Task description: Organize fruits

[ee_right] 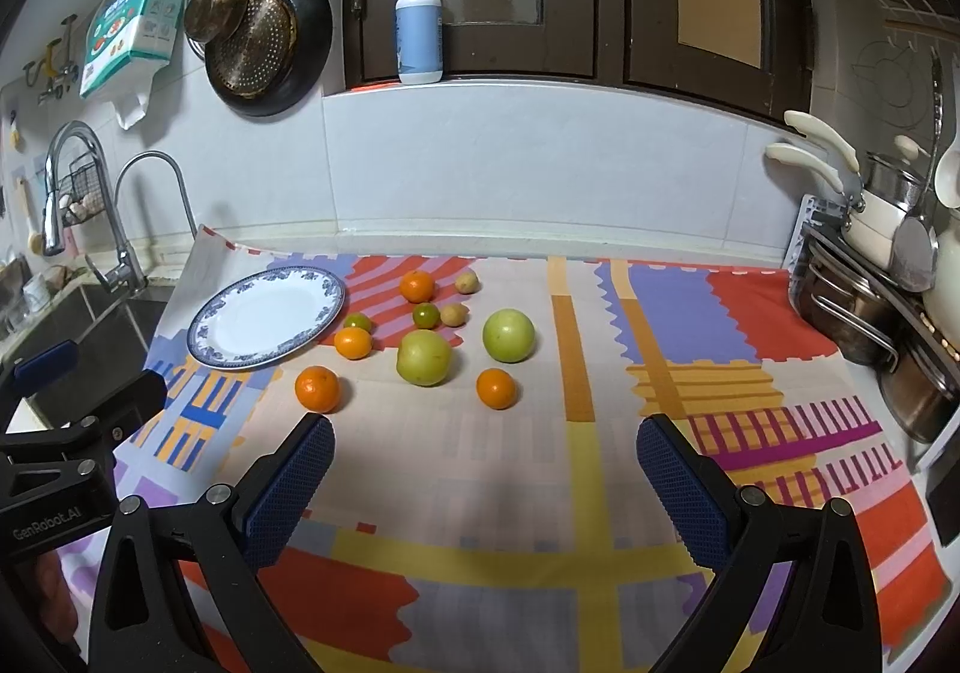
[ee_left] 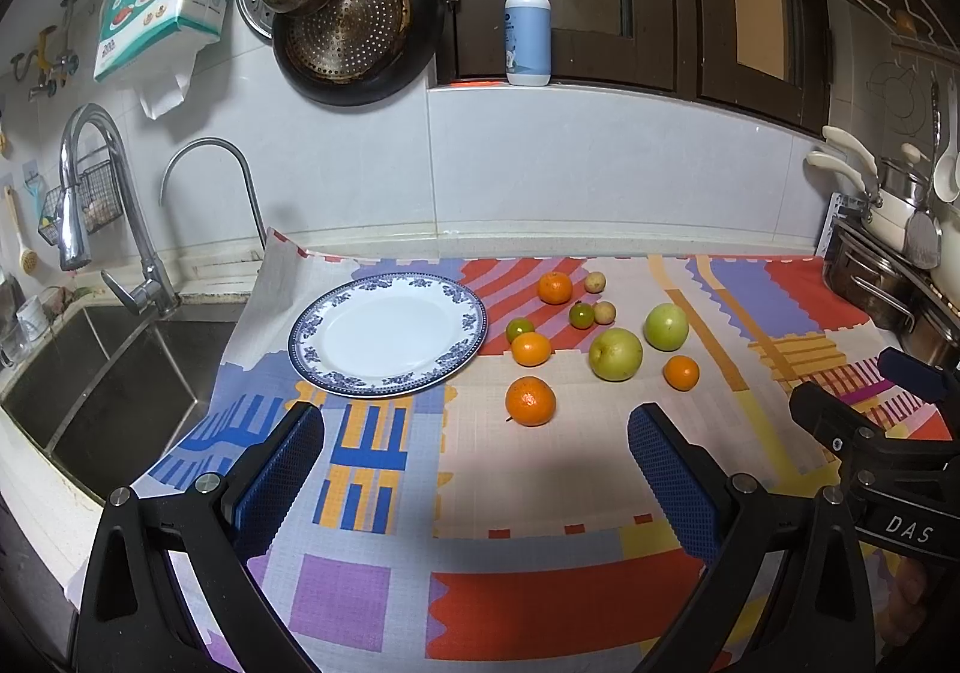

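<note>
Glossy ceramic plate (ee_left: 387, 334), woven cloth (ee_left: 540, 499)

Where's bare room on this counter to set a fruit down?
Free: the plate, nothing on it, and the cloth between the green apples and the pots. Crowded: the fruit cluster beside the plate's right rim.

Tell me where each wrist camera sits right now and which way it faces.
Left wrist: on the left gripper, low over the cloth, facing the back wall; plate ahead, its own open fingers below, right gripper at the right edge.
Right wrist: on the right gripper, further right, also facing the wall; fruit ahead-left, its own open fingers below, left gripper at the left edge.
Shared: plate, nearest orange, both green apples, soap bottle.
</note>
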Demonstrator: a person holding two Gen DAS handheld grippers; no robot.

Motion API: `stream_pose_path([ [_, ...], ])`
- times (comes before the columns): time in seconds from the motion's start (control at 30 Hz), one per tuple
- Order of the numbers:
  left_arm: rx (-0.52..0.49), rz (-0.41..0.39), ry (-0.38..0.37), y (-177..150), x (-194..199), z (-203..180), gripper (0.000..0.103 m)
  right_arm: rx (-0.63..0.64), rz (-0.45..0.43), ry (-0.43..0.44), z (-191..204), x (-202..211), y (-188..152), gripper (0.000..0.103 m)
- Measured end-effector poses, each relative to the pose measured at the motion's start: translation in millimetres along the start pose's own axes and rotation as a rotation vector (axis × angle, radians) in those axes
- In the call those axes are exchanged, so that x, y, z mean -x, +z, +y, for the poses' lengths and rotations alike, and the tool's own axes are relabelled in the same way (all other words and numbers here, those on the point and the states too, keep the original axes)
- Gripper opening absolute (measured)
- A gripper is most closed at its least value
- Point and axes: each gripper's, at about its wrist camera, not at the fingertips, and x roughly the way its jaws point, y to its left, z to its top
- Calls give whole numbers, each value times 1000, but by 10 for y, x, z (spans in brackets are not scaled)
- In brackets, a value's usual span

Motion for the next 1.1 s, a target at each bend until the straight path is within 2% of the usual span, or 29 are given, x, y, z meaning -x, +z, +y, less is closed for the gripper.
stream_pose_path([
  [0.27,-5,12,-16,23,-87,-5,103,9,31,1,27,-91,2,102],
  [0.5,-38,-24,-27,124,-206,-29,103,41,56,22,36,-253,115,102],
  [0.67,-59,-25,-25,175,-384,-64,99,54,64,14,13,-421,213,102],
  [0.93,-53,37,-24,148,-736,-112,89,85,90,36,-3,-784,277,102],
  [1.1,-66,96,-14,103,-1020,-170,83,92,137,57,-17,-1092,245,94],
])
